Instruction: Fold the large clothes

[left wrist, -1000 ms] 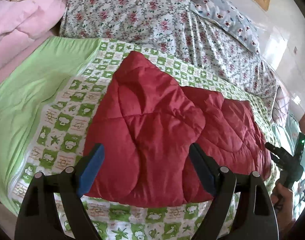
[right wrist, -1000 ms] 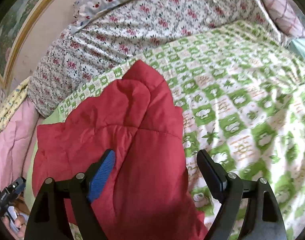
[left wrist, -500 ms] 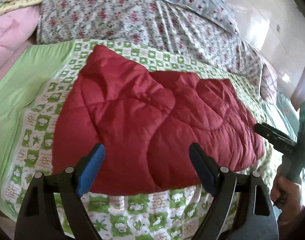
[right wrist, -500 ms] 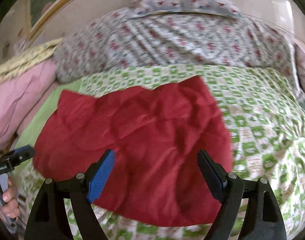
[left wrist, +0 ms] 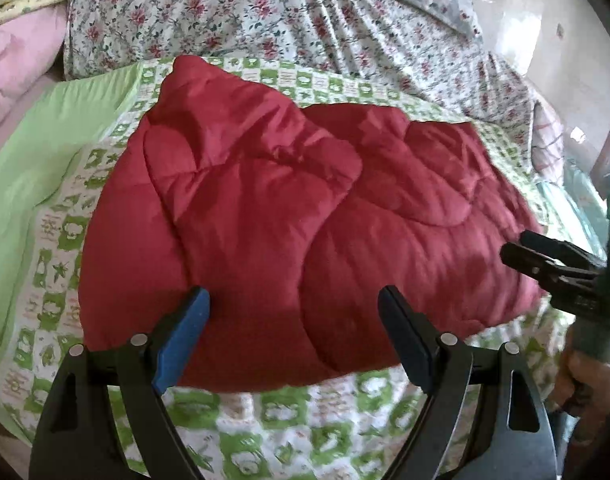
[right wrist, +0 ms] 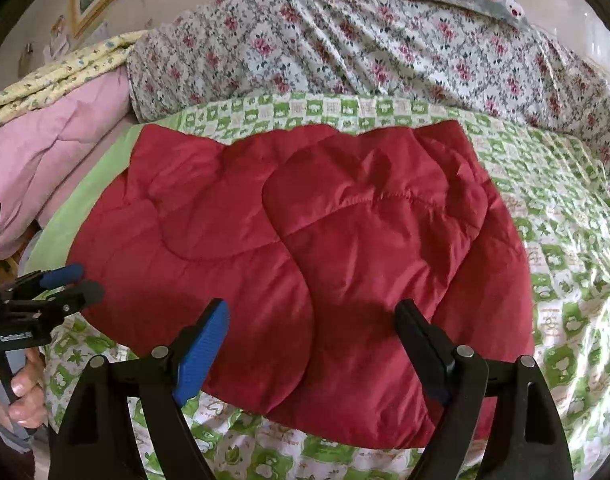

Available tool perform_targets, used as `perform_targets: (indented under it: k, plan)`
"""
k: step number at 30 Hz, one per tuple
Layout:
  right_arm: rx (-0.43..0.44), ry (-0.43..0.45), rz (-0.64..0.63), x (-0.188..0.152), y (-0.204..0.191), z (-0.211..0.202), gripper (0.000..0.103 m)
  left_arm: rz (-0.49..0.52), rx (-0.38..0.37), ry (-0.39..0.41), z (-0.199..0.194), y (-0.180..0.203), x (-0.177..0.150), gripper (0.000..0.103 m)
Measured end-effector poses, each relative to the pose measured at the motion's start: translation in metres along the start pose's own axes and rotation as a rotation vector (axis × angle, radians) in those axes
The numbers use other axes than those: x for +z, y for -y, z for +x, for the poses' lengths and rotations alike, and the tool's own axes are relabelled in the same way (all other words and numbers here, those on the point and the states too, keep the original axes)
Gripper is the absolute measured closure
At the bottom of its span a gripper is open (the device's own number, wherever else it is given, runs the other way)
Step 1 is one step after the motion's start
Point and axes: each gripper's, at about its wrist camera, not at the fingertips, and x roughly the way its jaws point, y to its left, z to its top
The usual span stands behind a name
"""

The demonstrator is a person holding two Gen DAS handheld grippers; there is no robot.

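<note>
The left claw (left wrist: 293, 328) is spread wide with nothing between its fingers. Directly ahead of it lies the red quilt (left wrist: 289, 216), folded, one layer overlapping the other. The quilt rests on the green sheet (left wrist: 57, 240), which extends below and to the left of the claw. The right claw (left wrist: 545, 260) is at far right, touching the quilt's right edge. Beyond the quilt lies floral bedding (left wrist: 233, 12); pink bedding (left wrist: 17, 52) is at far left.

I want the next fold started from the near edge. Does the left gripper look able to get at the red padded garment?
Probably yes: the left gripper is open, the red padded garment lies right ahead, nothing between.
</note>
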Motion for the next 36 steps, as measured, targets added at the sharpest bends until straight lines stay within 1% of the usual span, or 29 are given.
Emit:
perform_targets:
  k: [3,12,18,25,27,30,36]
  plan:
    - [-0.011,-0.007,-0.002,0.002,-0.002,0.005,0.016,0.008,0.019,-0.001,0.007,-0.001,0.002,0.016]
    - [-0.070,-0.025,0.022,0.015,0.008,0.028,0.014,-0.024,0.013,-0.018,0.031,-0.012,0.014,0.016]
    - [-0.081,-0.058,0.051,0.026,0.020,0.044,0.013,-0.045,0.024,-0.034,0.048,-0.014,0.023,0.015]
    - [-0.102,-0.091,0.052,0.042,0.030,0.068,0.011,-0.043,0.029,-0.040,0.065,-0.014,0.036,0.013]
    - [-0.105,-0.097,0.066,0.048,0.034,0.078,0.010,-0.042,0.035,-0.045,0.072,-0.014,0.042,0.013]
    - [-0.087,-0.112,0.107,0.055,0.045,0.088,0.009,-0.047,0.039,-0.060,0.080,-0.015,0.050,0.012]
    - [-0.064,-0.118,0.168,0.063,0.061,0.099,0.009,-0.070,0.026,-0.088,0.094,-0.022,0.063,0.012]
